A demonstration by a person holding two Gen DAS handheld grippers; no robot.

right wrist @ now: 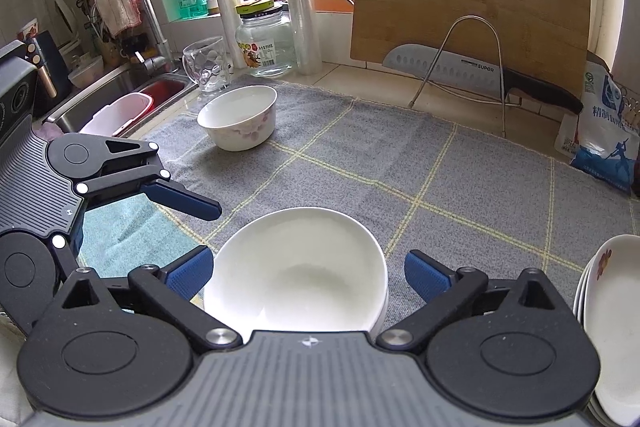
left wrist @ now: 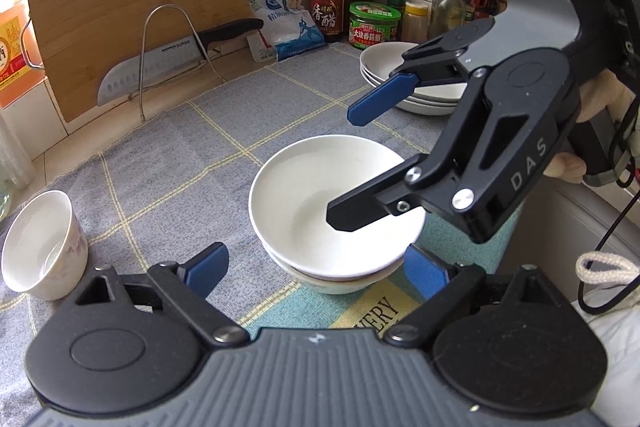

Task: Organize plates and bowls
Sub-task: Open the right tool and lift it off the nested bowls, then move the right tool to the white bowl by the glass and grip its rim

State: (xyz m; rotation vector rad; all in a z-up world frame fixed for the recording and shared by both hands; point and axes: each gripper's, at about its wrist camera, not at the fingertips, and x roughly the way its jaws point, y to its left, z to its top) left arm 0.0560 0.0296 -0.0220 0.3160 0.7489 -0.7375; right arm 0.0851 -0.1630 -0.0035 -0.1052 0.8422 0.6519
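While both grippers stand wide and hold nothing, the stacked bowls (left wrist: 332, 215) sit on the cloth (left wrist: 168, 155) straight ahead, at twelve o'clock, of each. The right gripper (right wrist: 306, 277) straddles the top bowl, pads clear of its rim. The left gripper (left wrist: 316, 269) flanks the stack. A loose bowl (right wrist: 240, 121) waits at eleven o'clock, nearer the left; plates (right wrist: 612, 327) lie at three.

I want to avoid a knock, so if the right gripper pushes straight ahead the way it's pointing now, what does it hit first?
Most likely the plain white ceramic bowl stacked on another bowl: it sits between the open right gripper fingers. Beyond lies the grey checked cloth. Depth is hard to judge.
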